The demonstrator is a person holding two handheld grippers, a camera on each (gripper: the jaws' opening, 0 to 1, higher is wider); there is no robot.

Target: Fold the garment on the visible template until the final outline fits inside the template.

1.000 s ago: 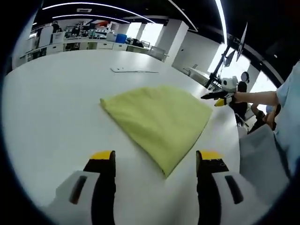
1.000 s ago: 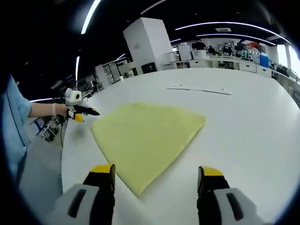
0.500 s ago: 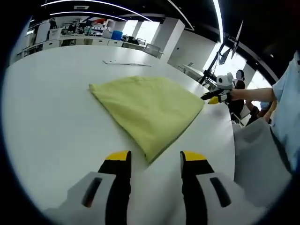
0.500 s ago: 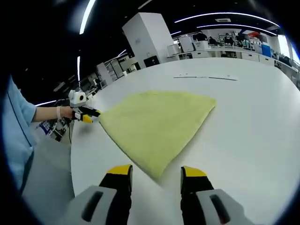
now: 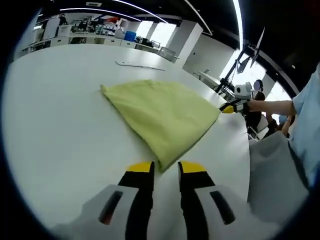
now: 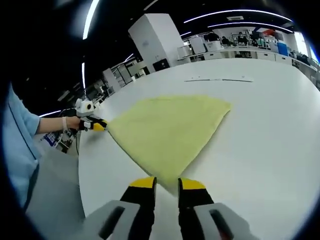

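Note:
A yellow-green garment (image 5: 160,112) lies folded into a flat wedge on the white table (image 5: 55,125). In the left gripper view my left gripper (image 5: 165,170) has its jaws drawn in to a narrow gap, pinching the wedge's near corner. My right gripper (image 5: 232,106) shows there at the wedge's right corner, held by a hand. In the right gripper view the garment (image 6: 167,130) points at the camera, and my right gripper (image 6: 167,186) is closed on its tip. The left gripper (image 6: 95,125) sits at the garment's left corner in that view.
A thin flat strip (image 5: 140,65) lies on the table beyond the garment, also seen as a pale line (image 6: 215,79). The table edge (image 5: 242,150) runs close on the person's side. A light blue sleeve (image 6: 17,135) is nearby. Desks and shelves stand far behind.
Both grippers came forward to the garment's corners, and their jaws narrowed from wide open to a slim gap around the corners. The garment itself lies as before.

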